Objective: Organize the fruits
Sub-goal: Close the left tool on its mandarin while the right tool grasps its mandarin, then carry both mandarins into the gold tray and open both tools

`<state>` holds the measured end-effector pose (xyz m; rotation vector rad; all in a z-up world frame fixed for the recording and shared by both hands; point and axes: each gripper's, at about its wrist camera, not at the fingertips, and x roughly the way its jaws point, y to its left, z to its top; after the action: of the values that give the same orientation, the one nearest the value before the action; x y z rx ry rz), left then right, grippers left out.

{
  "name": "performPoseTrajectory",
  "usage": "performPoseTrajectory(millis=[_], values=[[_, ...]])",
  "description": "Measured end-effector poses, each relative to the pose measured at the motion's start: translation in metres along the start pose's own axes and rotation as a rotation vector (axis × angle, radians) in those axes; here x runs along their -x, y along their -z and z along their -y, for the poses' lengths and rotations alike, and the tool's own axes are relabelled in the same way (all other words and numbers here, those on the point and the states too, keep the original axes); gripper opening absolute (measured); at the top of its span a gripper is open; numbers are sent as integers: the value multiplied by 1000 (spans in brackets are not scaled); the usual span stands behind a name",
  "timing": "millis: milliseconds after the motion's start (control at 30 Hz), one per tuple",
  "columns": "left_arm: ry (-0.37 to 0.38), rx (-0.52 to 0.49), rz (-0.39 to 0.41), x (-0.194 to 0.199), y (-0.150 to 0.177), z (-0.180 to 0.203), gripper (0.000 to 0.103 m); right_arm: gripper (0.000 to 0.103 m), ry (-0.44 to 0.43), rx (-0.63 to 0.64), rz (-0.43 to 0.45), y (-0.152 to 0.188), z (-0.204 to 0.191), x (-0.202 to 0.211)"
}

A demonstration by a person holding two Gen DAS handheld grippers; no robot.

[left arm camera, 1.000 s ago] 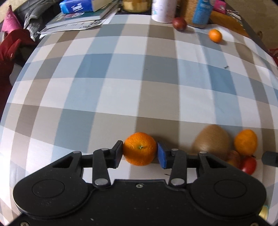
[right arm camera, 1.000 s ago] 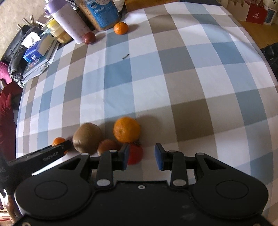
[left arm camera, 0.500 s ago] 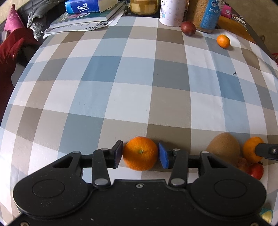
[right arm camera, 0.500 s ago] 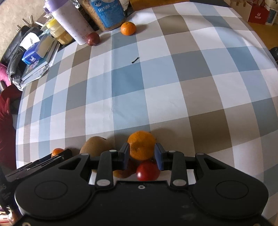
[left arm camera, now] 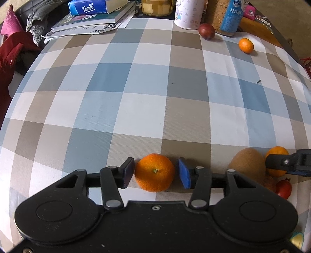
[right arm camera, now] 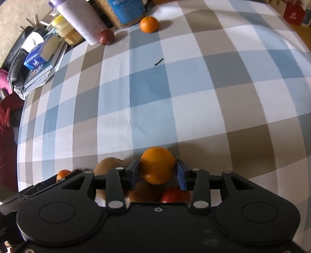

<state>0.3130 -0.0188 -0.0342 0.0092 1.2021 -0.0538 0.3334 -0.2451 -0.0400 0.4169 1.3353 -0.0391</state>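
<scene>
A tangerine rests on the checked tablecloth between the fingers of my left gripper. Its jaws are opening, and a gap shows at the blue pad. My right gripper straddles a bigger orange, also with opening jaws and a sliver of space at the right pad. That orange sits in a cluster with a kiwi, a red fruit and a brownish fruit. Far off lie a small tangerine and a dark red fruit.
Along the far table edge stand a white cup, a blue-labelled bottle, a jar, and books with a tissue pack. Red fabric lies off the left edge. A small dark speck lies on the cloth.
The left jaws have widened slightly off the tangerine. The right gripper has slid forward from the red fruit to the orange, and its jaws have spread around it.
</scene>
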Motion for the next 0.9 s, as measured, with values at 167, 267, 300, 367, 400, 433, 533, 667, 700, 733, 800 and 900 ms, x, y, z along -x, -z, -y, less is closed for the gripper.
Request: performPoseTrajectory(millis=[167,267,300,367,400,433,533,667,700,733,800,900], values=[[2,-5,0,0,0,0,56,41,7,10,-8,2,-3,-7],[0,-7,-2,0,-1,0,55,40,7,27,-2,2,-3,-6],[-1,-6,-3,0,-1,0,54,40,7,32,0,3,-3,-6],[-6,2,-1,0,-1,-1,49,40,9,36,1,4,-3,-5],[0,1,0,0,-1,-1,49,40,15,37,3,4,-3,-5],[5,2,-2,0,-1,-2,49,40,26,36,9,4,-2,-4],[13,8,-7,1,-1,-3,49,40,62,34,49,6,0,2],[14,11,4,11,1,-1,49,40,66,8,71,7,9,13],[13,9,10,15,2,-1,49,40,64,1,74,7,12,16],[12,7,16,20,3,0,49,40,63,-6,78,9,14,20],[14,4,28,31,6,2,49,40,65,-14,96,14,18,30],[13,-2,47,49,14,5,49,40,63,-20,118,25,23,45]])
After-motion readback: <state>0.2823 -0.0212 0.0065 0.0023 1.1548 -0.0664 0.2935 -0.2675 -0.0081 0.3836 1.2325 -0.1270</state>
